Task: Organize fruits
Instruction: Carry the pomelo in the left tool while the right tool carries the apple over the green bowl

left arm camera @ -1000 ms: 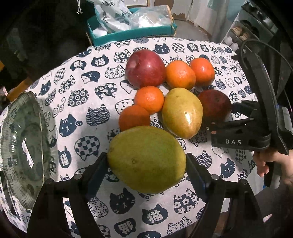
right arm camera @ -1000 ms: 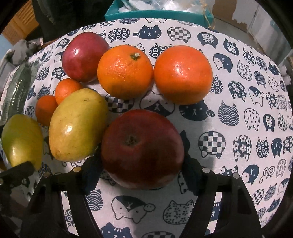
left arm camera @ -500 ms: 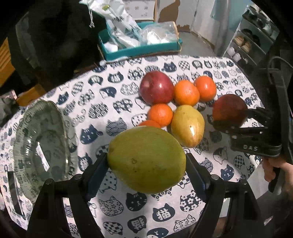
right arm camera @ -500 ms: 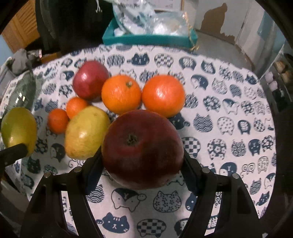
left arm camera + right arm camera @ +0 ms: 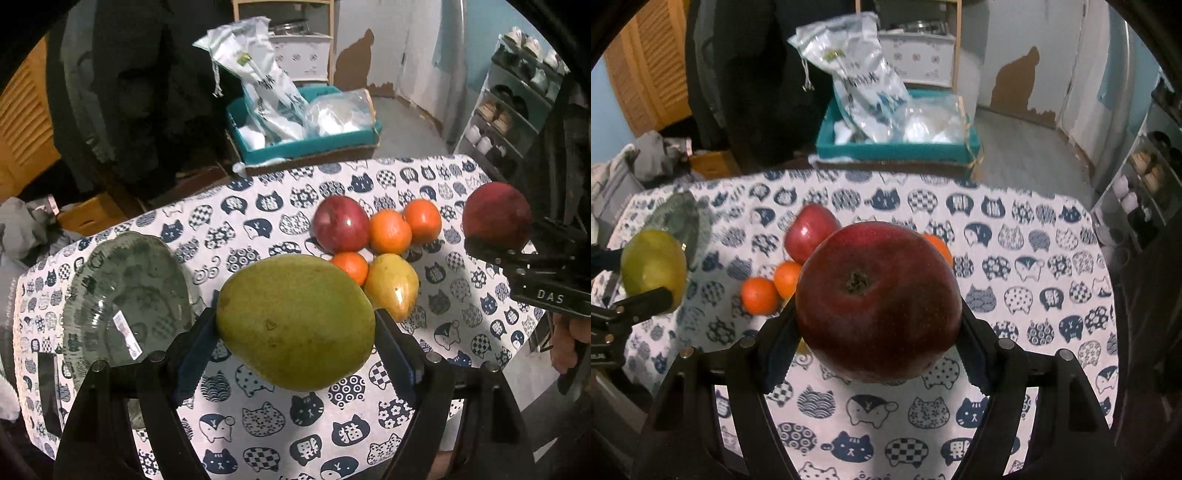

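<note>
While we hold up two fruits, both sit low in the middle of their own views, up off the cat-print tablecloth (image 5: 258,417). Our left gripper (image 5: 295,343) has its two black fingers closed on the sides of the big green oval mango (image 5: 295,321). Our right gripper (image 5: 877,343) is closed on the sides of the round dark red apple (image 5: 879,306). We think the mango is heavy and a bit soft, so a squeeze at its wide middle is best. We think the apple is hard and smooth, so it could slip.

Farther back, in the middle of the left view, lie a yellow mango (image 5: 393,284), small oranges (image 5: 389,232) and a second red apple (image 5: 340,223).

Only the left view clearly shows the clear glass plate (image 5: 125,306), at the left. In the right view the plate is a blur and the held apple hides much of the pile.
</note>
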`<state>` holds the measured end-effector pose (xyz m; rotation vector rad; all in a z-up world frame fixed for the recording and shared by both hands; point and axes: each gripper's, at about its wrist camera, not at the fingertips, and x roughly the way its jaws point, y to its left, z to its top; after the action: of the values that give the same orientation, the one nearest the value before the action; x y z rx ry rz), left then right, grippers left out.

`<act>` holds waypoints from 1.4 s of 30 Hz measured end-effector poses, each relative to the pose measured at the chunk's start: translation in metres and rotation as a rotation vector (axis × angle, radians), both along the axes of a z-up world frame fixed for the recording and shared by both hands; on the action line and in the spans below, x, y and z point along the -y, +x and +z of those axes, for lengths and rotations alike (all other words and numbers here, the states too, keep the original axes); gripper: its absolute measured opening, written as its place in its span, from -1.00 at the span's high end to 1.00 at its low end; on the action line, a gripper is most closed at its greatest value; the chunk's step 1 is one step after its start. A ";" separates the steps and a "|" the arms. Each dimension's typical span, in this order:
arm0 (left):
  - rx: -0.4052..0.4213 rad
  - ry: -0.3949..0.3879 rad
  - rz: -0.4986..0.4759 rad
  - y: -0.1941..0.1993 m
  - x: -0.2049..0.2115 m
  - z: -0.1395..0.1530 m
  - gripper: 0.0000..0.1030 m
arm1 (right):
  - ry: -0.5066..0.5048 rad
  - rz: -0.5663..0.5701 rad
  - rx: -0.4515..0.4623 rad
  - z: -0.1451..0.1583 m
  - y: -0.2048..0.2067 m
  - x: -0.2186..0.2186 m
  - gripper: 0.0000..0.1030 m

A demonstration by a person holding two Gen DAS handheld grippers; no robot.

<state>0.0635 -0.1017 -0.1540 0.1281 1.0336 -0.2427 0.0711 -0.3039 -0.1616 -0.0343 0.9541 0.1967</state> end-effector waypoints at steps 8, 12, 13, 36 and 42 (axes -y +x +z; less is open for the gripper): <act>0.072 -0.011 0.037 -0.007 -0.021 0.026 -0.64 | 0.009 0.027 0.075 0.030 -0.009 -0.013 -0.47; 0.109 -0.024 0.057 -0.011 -0.033 0.041 -0.64 | 0.026 0.042 0.102 0.043 -0.011 -0.020 -0.47; 0.118 -0.027 0.061 -0.013 -0.036 0.044 -0.64 | 0.029 0.046 0.107 0.046 -0.012 -0.022 -0.47; 0.184 -0.032 0.226 -0.023 -0.123 0.063 -0.64 | 0.055 0.211 0.133 0.067 0.005 -0.121 -0.47; 0.182 -0.018 0.297 -0.021 -0.157 0.057 -0.64 | 0.061 0.258 0.117 0.062 0.016 -0.158 -0.47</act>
<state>0.0426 0.0549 -0.0966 -0.0201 0.8565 0.0299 0.0870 -0.1462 -0.0992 -0.1123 0.8252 0.4574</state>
